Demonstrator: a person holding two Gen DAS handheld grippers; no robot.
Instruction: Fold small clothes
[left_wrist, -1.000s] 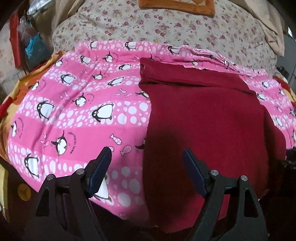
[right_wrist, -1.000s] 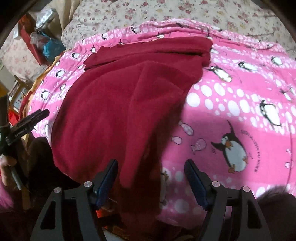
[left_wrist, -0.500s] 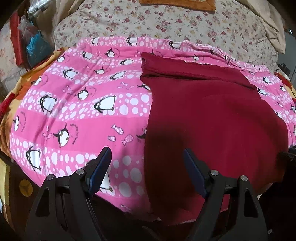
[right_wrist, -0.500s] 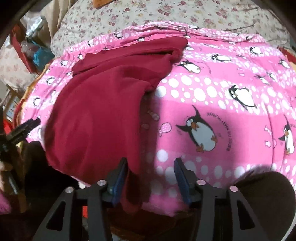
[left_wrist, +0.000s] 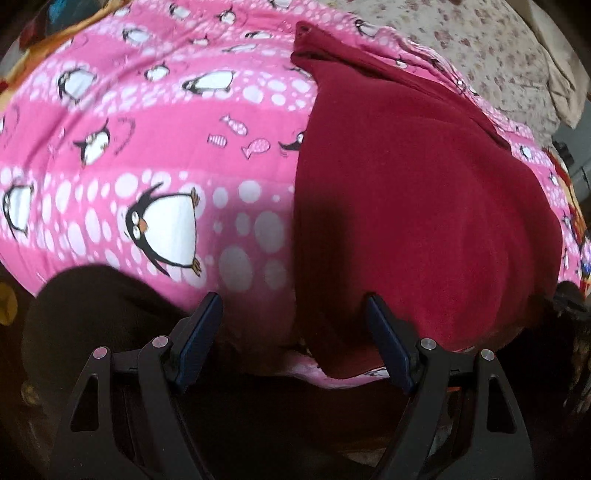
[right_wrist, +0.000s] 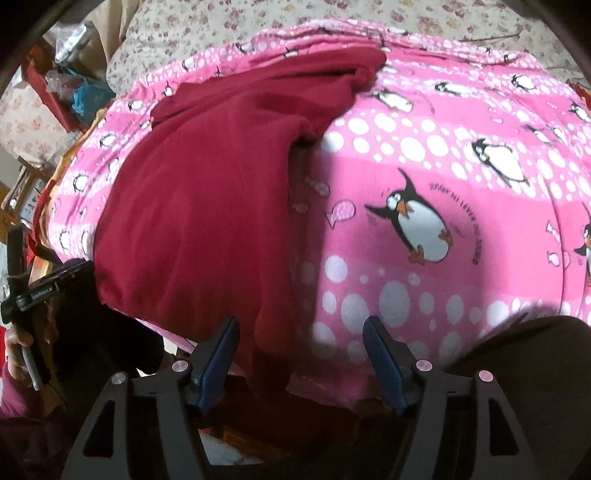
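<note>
One maroon garment (left_wrist: 406, 192) lay spread on one pink penguin-print blanket (left_wrist: 147, 129) covering the bed, its near hem hanging over the edge at 6 o'clock. Two grippers were in use: the left gripper (left_wrist: 293, 321) stood wide open around the hem's corner without pinching it, while the right gripper (right_wrist: 299, 343), its jaws just having widened, straddled the opposite hanging edge, pads clear of the cloth.

Your garment (left_wrist: 413, 192) lies flat on the penguin blanket (left_wrist: 155, 147), its near edge hanging over the blanket's front edge. Behind the blanket sits the flowered bedding (right_wrist: 229, 33). In your left view the garment lies right of centre; in your right view, left of centre, with its far end bunched. Cluttered bags (right_wrist: 77, 88) lie far left, beyond the bedding.
</note>
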